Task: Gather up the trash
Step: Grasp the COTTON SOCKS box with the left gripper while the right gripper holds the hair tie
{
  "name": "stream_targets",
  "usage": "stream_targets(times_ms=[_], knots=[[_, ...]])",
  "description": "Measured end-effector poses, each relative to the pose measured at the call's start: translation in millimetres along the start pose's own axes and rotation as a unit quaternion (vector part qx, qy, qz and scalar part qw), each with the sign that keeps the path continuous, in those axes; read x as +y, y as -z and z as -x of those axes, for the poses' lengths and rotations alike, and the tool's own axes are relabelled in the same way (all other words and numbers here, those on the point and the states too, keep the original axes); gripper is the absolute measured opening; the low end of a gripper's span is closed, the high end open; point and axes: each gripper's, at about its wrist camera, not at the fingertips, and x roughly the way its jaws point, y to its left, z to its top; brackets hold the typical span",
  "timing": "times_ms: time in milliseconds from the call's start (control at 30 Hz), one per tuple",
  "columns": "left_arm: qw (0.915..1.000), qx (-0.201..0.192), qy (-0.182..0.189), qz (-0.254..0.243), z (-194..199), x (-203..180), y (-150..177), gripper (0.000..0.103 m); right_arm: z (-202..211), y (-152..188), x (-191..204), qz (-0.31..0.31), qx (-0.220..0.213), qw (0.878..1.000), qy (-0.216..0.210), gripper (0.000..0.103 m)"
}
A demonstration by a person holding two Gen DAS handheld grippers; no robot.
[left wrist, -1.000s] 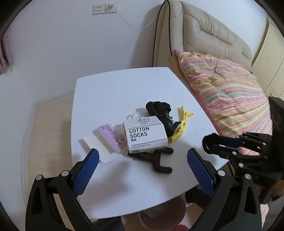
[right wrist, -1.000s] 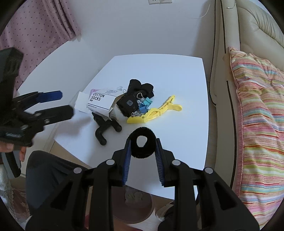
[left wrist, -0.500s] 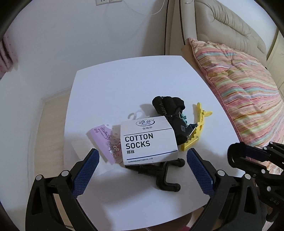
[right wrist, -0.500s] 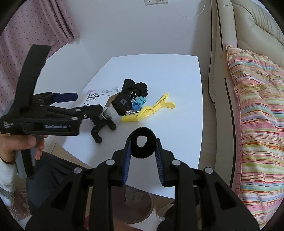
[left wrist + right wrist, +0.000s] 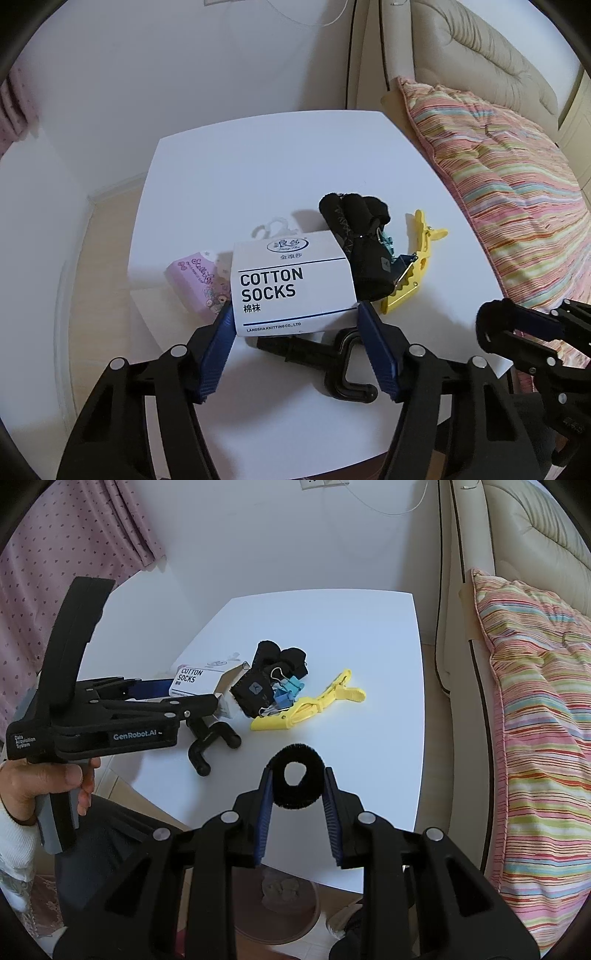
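The task looks to be in its early part. The right tool (image 5: 297, 788) is clenched on a fuzzy black ring (image 5: 296, 785) and holds it in the air above the near edge of the white bench (image 5: 369, 635). Under that edge a pinkish trash bin (image 5: 280, 919) stands on the floor, with some crumpled thing already inside; I judge the ring is meant to go there, but it is not yet dropped.

The left tool (image 5: 297, 323) is low over the bench, and its blue pads (image 5: 221, 334) stand on both sides of the white "COTTON SOCKS" card (image 5: 291, 282). They are at the card's lower corners, but whether they already press on it I cannot tell.

Much is left on the bench: the card, a pink printed paper label (image 5: 194, 284) just beside it, a clear plastic hanger hook (image 5: 273, 227) behind it, a black plastic hook (image 5: 325, 360), a rolled black sock (image 5: 360, 247), blue binder clips (image 5: 286, 694) and a yellow hair clip (image 5: 314, 707). Which of these are trash is a judgement; the card, the label and the hanger hook seem the most likely.
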Motion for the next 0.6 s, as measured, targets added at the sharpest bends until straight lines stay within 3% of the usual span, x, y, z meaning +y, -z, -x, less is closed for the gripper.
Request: stream_targets(times_ms=[600], knots=[[0.9970,-0.067,0.016,-0.034,60.7,8.7,8.7,0.064,12.9,-1.9,15.8,0.017,-0.008,1.000,0.007,0.026]])
